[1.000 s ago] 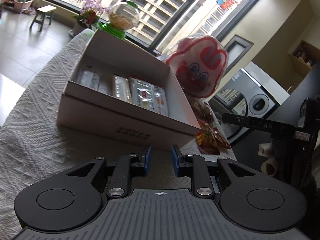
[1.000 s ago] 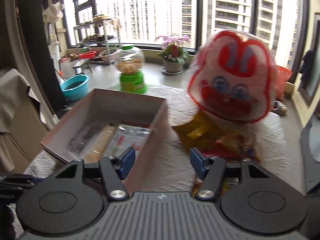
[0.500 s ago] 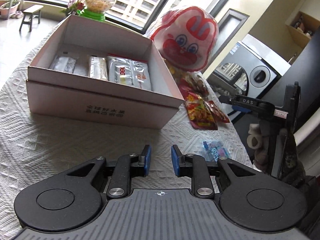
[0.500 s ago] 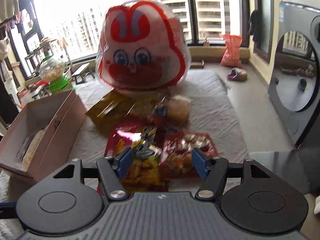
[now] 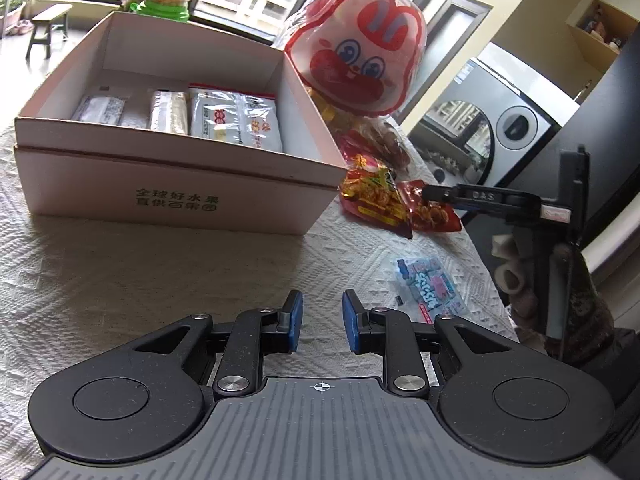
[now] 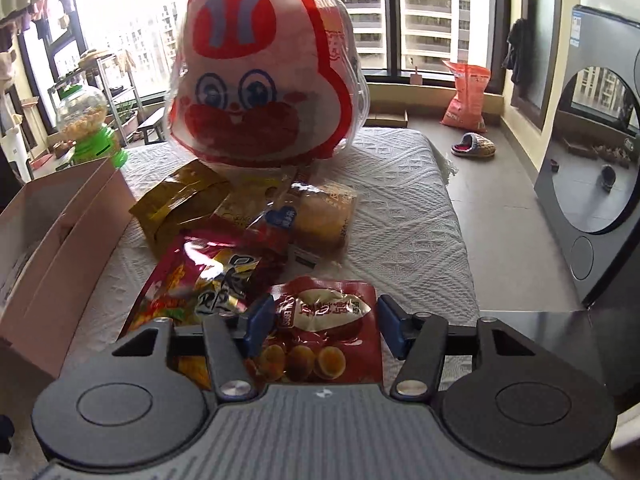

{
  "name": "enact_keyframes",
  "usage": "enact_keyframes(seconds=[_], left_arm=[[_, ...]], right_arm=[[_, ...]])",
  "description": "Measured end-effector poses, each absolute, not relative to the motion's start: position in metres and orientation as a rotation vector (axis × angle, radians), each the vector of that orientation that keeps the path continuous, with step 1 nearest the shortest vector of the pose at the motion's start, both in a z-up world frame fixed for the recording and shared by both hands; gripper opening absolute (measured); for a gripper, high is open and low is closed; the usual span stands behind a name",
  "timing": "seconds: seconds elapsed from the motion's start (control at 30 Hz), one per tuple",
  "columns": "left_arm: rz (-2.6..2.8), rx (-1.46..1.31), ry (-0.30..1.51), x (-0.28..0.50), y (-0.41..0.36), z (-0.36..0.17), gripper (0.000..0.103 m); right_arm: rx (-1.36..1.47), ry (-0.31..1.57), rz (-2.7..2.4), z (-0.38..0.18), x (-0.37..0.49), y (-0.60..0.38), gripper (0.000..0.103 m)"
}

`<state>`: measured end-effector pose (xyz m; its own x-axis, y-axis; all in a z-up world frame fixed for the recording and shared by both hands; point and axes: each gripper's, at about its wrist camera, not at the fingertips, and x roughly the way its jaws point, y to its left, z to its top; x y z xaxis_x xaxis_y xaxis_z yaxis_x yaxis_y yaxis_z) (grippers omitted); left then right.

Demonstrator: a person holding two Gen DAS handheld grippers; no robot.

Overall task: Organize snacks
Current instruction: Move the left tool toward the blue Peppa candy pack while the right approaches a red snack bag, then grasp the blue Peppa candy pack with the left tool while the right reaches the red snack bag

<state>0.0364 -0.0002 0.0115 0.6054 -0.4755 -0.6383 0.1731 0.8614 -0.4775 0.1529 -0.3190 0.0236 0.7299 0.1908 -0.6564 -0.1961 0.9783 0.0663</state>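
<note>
White quilted cloth covers your table, with tall windows behind. Your right gripper straddles the red foil pouch of small round eggs, which lies flat right at its tips, long axis running toward 12 o'clock. Its jaws have just been closing, and the pouch sits between them, but the blue pads stand just off its edges, so nothing is gripped yet. The open white cardboard box lies at your 9 o'clock from there, holding at least 3 pale packets. Your left gripper is nearly closed on nothing, hovering over bare cloth, so the right is the nearer hand. 1 blue-and-pink candy packet lies at its 1 o'clock. Loose beyond the pouch: 1 red-and-yellow bag, 1 gold bag, 1 big rabbit-face bag.
</note>
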Motion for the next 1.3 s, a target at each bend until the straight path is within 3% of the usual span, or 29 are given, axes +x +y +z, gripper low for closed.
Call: enact_keyframes(seconds=[0.13,0.73,0.8,0.87,1.0,1.1,1.17,1.3], left_arm=[[-0.401,-0.398,0.855,0.038,-0.005,0.009,0.025],[-0.443,-0.355,0.889,0.029,-0.023,0.018,0.025],[-0.501,-0.391,0.947,0.025,-0.024,0.020,0.025],[-0.598,-0.423,1.006,0.020,-0.030,0.020,0.025],[-0.694,-0.426,1.110,0.014,-0.047,0.010,0.025],[-0.649,-0.400,1.143,0.016,-0.051,0.000,0.025],[-0.620,-0.409,1.140,0.018,-0.048,-0.004,0.021],[-0.536,-0.419,1.089,0.025,-0.038,0.001,0.021]], right_arm=[[-0.016,0.754,0.297,0.026,0.122,-0.321,0.035],[-0.041,0.761,0.678,0.016,0.014,-0.260,0.038],[-0.097,0.677,0.615,0.026,0.018,-0.262,0.047],[-0.119,0.595,0.518,0.035,0.035,-0.270,0.075],[-0.080,0.639,0.412,0.035,0.105,-0.288,0.078],[0.043,0.728,0.361,0.023,0.143,-0.298,0.075],[0.113,0.774,0.399,0.013,0.144,-0.302,0.049],[0.030,0.764,0.482,0.007,0.100,-0.284,0.048]])
